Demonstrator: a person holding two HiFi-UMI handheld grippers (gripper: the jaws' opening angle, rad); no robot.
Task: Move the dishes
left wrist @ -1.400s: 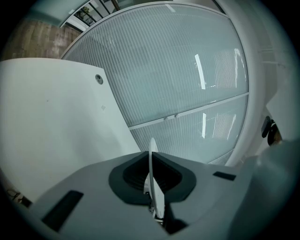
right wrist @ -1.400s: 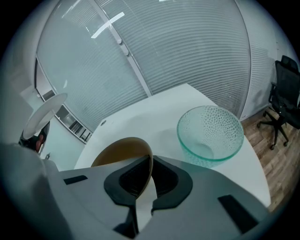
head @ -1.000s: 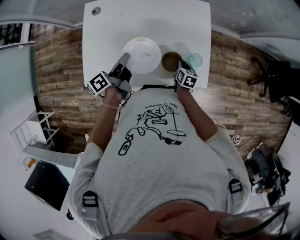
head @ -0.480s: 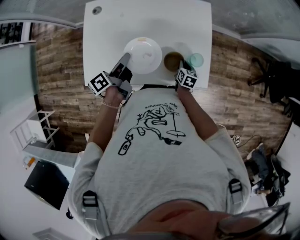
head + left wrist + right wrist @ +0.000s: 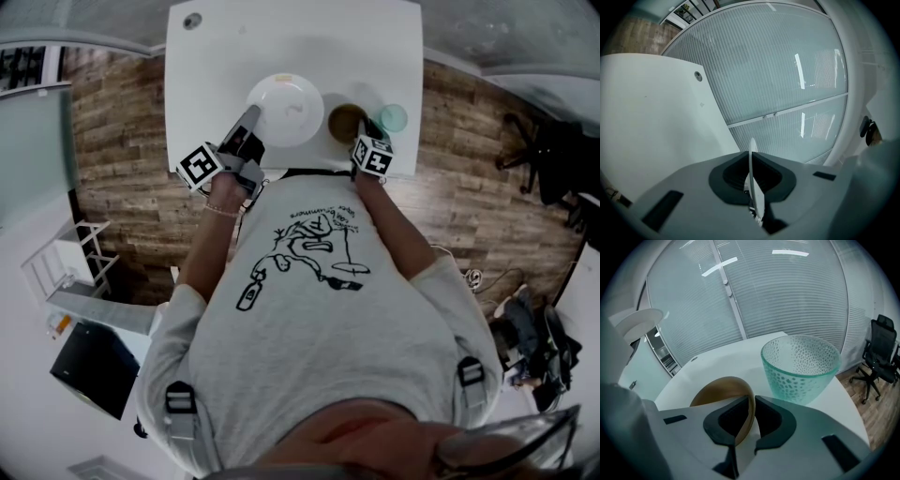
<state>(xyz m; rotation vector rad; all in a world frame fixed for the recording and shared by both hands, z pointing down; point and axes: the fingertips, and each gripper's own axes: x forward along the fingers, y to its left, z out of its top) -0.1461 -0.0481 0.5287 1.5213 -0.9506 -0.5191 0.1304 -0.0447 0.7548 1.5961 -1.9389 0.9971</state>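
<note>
The left gripper reaches in over the near edge of the white table, left of centre. Its jaws are closed on the near-left rim of the white plate. In the left gripper view that rim runs as a thin white edge between the two dark pads.

The right gripper comes in over the near edge, right of centre. Its jaws are clamped on the near wall of the tan bowl. One pad sits inside the wall and one outside, as the right gripper view shows on the bowl.

The plate lies just left of the tan bowl. The green glass bowl stands just right of the tan bowl, close to the table's right edge, and is not gripped.

A round grommet is set in the far-left corner of the table. Beyond the far edge stands a ribbed glass partition.
</note>
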